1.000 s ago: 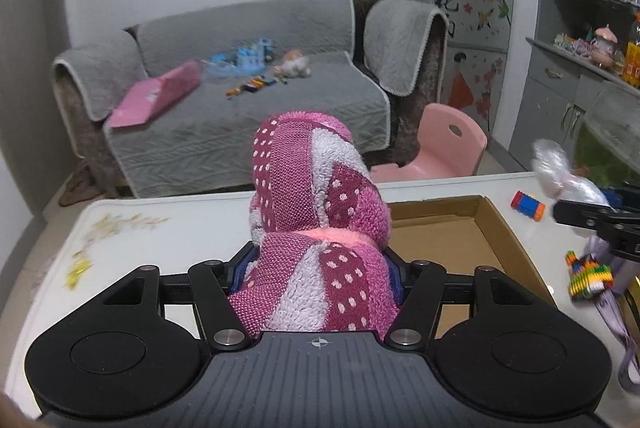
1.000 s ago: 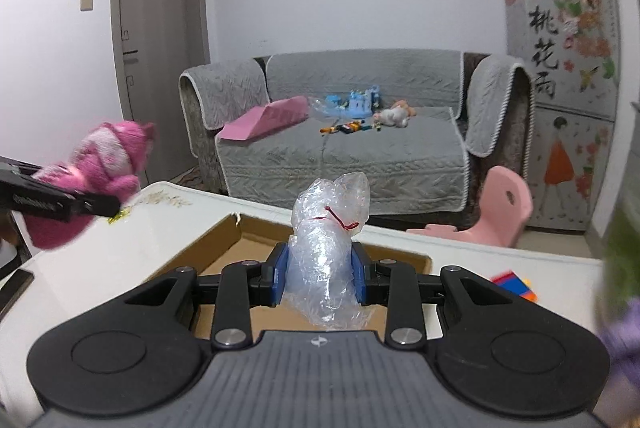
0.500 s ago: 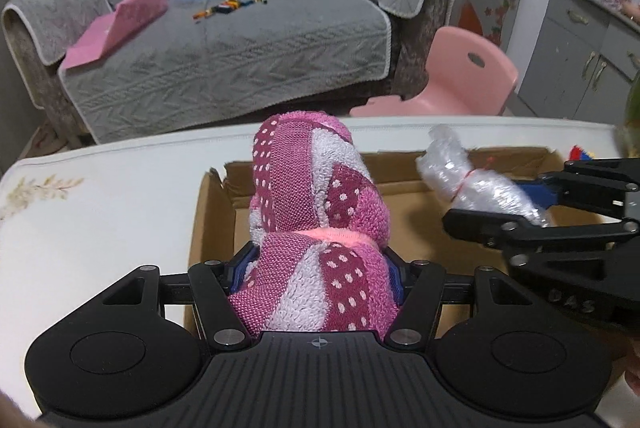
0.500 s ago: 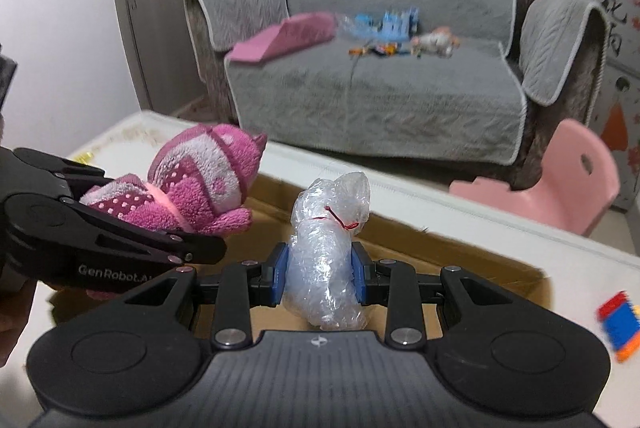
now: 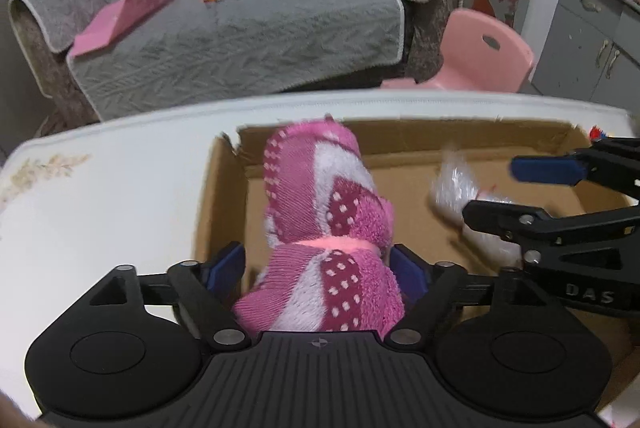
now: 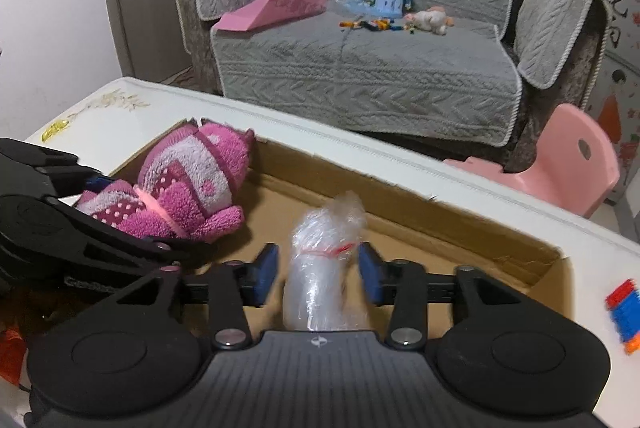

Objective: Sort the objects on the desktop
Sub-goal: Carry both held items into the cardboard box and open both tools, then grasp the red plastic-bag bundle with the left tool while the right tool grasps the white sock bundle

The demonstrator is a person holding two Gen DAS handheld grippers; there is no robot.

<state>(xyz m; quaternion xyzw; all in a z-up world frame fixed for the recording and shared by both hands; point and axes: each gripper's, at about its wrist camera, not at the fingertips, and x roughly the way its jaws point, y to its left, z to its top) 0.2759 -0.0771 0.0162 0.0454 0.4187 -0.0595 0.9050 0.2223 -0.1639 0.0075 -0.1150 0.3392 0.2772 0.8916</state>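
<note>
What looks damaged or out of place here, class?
The cardboard box has a torn, ragged far-left corner. A colourful block toy lies outside it on the white table, unsorted. Nothing looks spilled.

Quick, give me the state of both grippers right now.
Left gripper: opening, pink plush toy loose between its fingers.
Right gripper: opening, clear plastic bag loose between its fingers.

The plastic bundle (image 6: 326, 268) is smeared by motion blur; its contents cannot be told. The pink towel's (image 5: 324, 248) lower end hides behind the left hand-held gripper (image 5: 320, 268), possibly resting on the cardboard box (image 5: 420, 140).
</note>
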